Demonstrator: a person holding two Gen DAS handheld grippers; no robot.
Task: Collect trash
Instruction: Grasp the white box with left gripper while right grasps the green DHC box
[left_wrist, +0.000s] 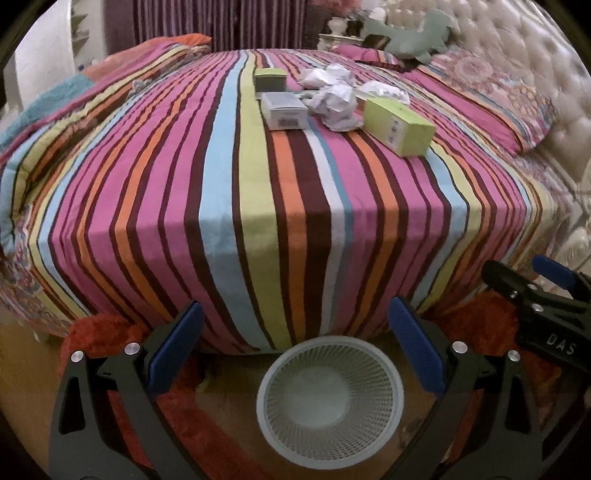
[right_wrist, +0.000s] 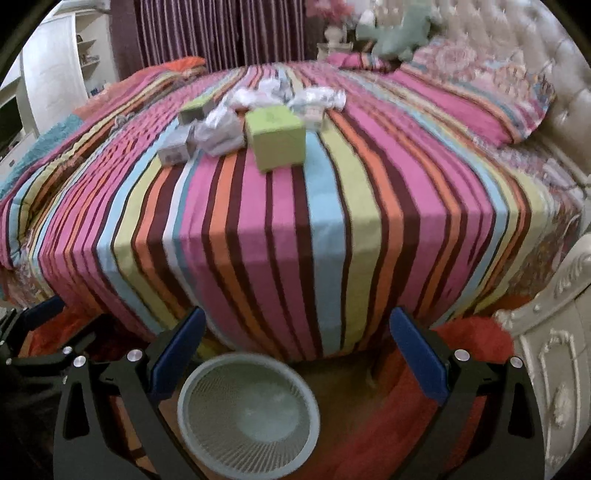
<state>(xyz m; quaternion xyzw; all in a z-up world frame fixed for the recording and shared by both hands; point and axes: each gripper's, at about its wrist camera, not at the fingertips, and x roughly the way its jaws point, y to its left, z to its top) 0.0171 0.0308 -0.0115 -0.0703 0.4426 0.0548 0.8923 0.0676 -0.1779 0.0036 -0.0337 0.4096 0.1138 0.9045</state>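
Observation:
Trash lies in a heap far back on the striped bed: a lime-green box, a grey-white box, a small green-topped box and several crumpled paper balls. On the floor at the foot of the bed stands a white mesh wastebasket, with nothing visible inside. My left gripper hovers open above it, holding nothing. My right gripper is also open with nothing in it, just right of the basket.
The striped blanket hangs over the bed's front edge. A red shaggy rug covers the floor around the basket. Pillows, a green plush toy and a tufted headboard are at the back right. Carved white furniture stands close on the right.

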